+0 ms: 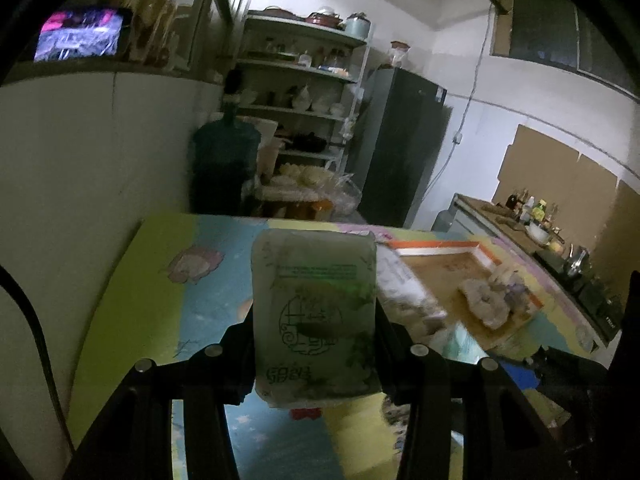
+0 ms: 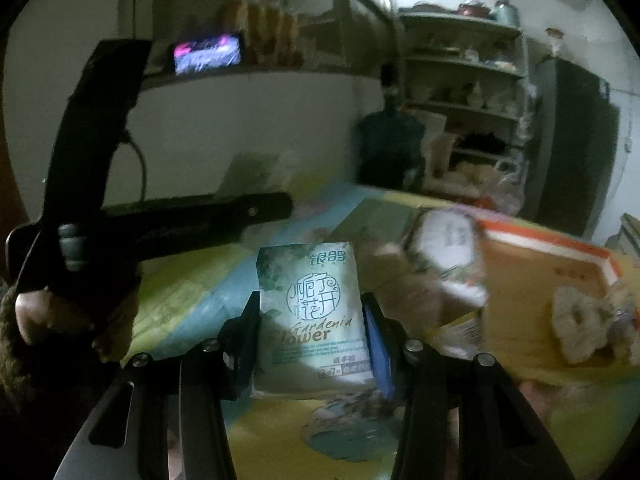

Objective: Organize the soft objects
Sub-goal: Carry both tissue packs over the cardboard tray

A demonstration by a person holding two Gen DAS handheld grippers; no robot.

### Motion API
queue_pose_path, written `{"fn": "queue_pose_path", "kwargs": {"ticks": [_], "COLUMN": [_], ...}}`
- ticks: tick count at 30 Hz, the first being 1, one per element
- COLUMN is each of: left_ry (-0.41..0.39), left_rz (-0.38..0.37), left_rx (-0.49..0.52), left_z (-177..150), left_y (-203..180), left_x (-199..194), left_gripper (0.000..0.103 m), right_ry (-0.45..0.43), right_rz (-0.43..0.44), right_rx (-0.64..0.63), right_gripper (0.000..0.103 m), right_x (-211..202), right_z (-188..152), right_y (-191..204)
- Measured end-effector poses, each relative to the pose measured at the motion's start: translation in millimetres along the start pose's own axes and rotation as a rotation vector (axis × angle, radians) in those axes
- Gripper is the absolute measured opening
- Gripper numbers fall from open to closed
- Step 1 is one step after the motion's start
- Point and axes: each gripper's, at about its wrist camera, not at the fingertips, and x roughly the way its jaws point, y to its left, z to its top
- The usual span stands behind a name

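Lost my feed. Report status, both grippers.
Left gripper shut on a tissue pack. Right gripper shut on a second pack. Both held above the mat. Orange tray to the right, path open.

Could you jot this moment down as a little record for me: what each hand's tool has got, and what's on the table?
left tool: shut on a pale green tissue pack, back side facing the camera, held above the table
right tool: shut on a tissue pack printed "Gardenia Flower", front facing the camera
table: covered in a colourful cartoon mat
tray: orange-rimmed, brown inside, on the table's right side
in tray: a fluffy scrunchie
lighting: dim, views blurred
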Motion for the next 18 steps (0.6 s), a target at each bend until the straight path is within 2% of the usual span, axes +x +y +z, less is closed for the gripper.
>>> {"fn": "queue_pose_path", "kwargs": {"ticks": [11,18], "left_ry": [-0.007,-0.001], "left_rz": [-0.047,-0.084], "left_rx": [0.021,0.040], "left_z": [20,31], "left_y": [-47,-87], "left_x": [12,33], "left_gripper": [0.048,0.048], "right_ry": [-0.097,-0.137], "right_rz": [-0.113,-0.186], "right_rx": [0.057,0.102], "right_gripper": [0.049,0.049], "right_x": [-28,-46], "right_z": [19,23], "right_y": [-60,-104]}}
